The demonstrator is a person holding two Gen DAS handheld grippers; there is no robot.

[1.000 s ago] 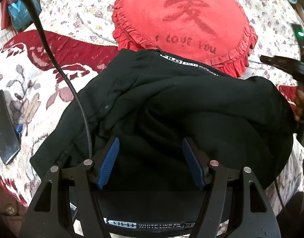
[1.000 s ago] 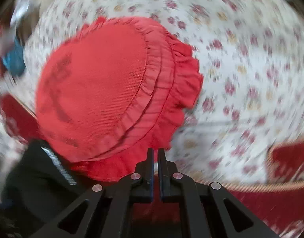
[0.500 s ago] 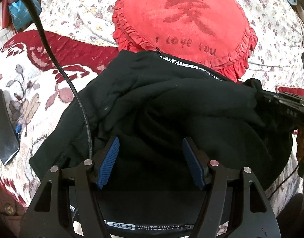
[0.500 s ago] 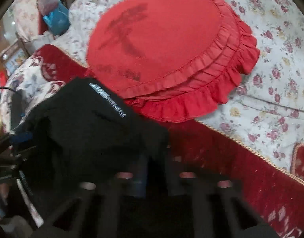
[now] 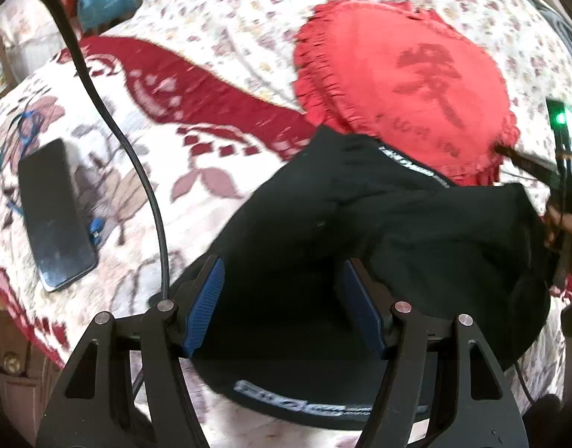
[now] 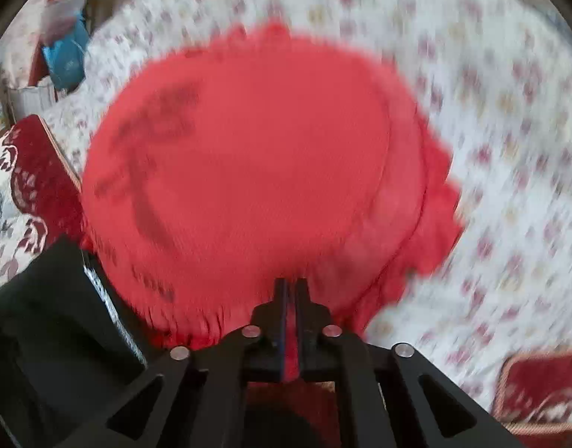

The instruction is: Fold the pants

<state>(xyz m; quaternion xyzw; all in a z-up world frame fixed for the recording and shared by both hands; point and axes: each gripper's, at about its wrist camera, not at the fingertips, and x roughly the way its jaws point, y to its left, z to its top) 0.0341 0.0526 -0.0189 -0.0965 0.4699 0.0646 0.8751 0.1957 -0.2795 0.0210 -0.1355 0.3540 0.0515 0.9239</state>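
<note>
A: Where are the black pants [image 5: 379, 246]?
B: Bunched on the bed [image 5: 144, 201], far edge touching the red cushion [image 5: 405, 86], one waistband at the bed's near edge.
A: The left gripper [image 5: 282, 302]?
B: Fingers spread wide over the cloth, gripping nothing.
A: The right gripper [image 6: 290, 291]?
B: Fingers nearly together, nothing held, before the cushion.
A: Anything else?
B: A phone [image 5: 54, 212] near the bed's left edge.

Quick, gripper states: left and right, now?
Left gripper: open, over the black fabric pants, gripping nothing.
Right gripper: shut, nothing visible between its fingers.
</note>
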